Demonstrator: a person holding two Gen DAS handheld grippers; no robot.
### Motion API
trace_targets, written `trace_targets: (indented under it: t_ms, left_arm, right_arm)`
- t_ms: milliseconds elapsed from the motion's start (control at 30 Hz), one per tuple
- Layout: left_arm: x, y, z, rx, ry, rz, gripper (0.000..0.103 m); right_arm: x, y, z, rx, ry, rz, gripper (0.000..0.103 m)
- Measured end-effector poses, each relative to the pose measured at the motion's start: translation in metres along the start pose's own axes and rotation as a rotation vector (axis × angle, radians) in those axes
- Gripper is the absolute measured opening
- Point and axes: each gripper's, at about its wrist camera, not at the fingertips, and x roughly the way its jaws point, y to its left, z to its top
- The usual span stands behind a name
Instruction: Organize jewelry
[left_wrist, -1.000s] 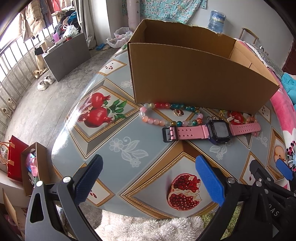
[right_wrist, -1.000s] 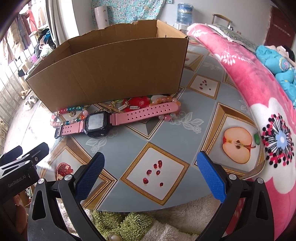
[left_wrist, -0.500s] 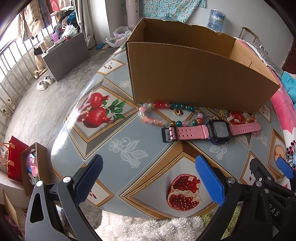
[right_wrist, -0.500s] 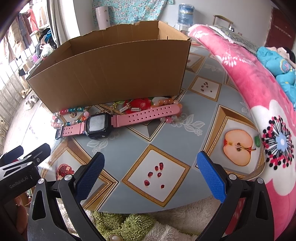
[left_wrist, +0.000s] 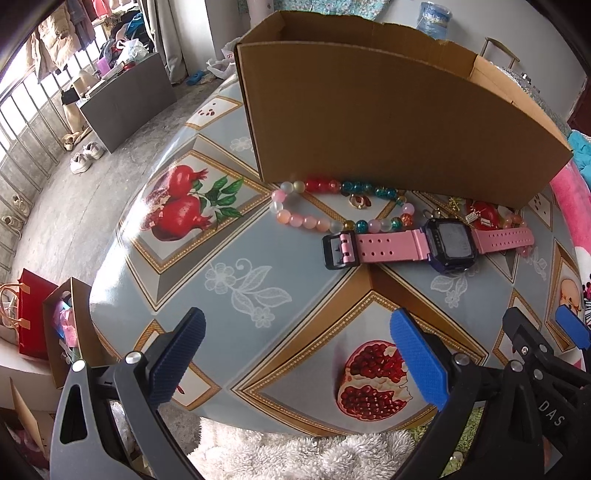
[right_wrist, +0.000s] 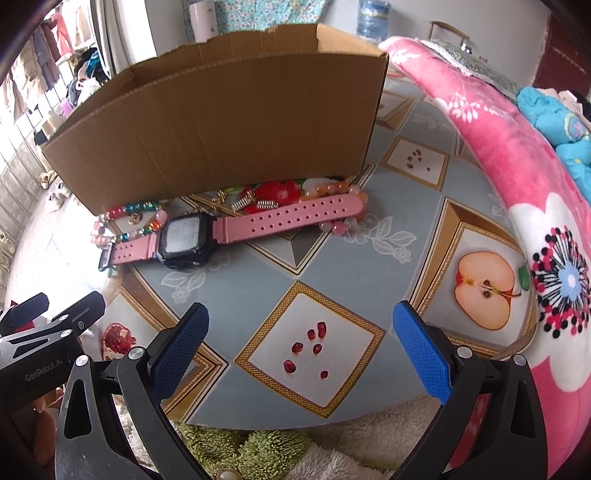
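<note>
Nothing boxed yet: you are holding both grippers, left (left_wrist: 297, 349) and right (right_wrist: 301, 345), spread wide and empty; watch (right_wrist: 184, 242), beads (left_wrist: 325, 206) lying ahead of the jaws, against the box (right_wrist: 229, 129).

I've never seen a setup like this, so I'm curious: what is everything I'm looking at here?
cardboard box: one, brown, open top, at the table's far side.
watch: one, pink strap, dark face, flat in front of the box.
bead bracelet: one, pink, red and teal, left of the watch face, partly under the strap.
small charms: several, gold and silver, between box and watch.
table: one, grey-blue fruit-print cover.
blanket: one, pink floral, at the right.
left hand-held gripper: one, blue pads, open, near the table edge.
right hand-held gripper: one, blue pads, open, holding nothing.
</note>
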Motion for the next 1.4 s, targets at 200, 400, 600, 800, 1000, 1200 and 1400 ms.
trace_targets:
  t_ms: [200,400,600,800,1000,1200,1400]
  left_arm:
    - [0.021,0.003,-0.006,0.016,0.066,0.02,0.098]
    - [0.031,0.01,-0.004,0.059,0.152,0.075,0.099]
    - [0.035,0.016,0.001,0.075,0.123,0.085,0.099]
    - [0.034,0.014,0.0,0.064,0.115,0.046,0.099]
    - [0.03,0.017,0.001,0.094,0.099,-0.019,0.099]
    - [-0.001,0.037,0.008,0.134,-0.096,-0.122,0.099]
    - [0.005,0.027,0.008,0.218,-0.096,-0.105,0.099]
  right_arm:
    - [0.017,0.002,-0.002,-0.015,0.046,-0.026,0.096]
    - [0.025,0.002,-0.003,-0.016,0.051,-0.021,0.096]
    - [0.027,-0.004,-0.005,-0.027,0.041,-0.005,0.096]
    - [0.026,-0.003,-0.007,-0.026,0.024,-0.005,0.096]
    - [0.022,-0.001,-0.011,-0.043,0.028,0.009,0.096]
    - [0.004,-0.01,0.003,-0.102,-0.061,0.111,0.096]
    - [-0.004,0.003,0.033,-0.33,-0.115,0.268,0.094]
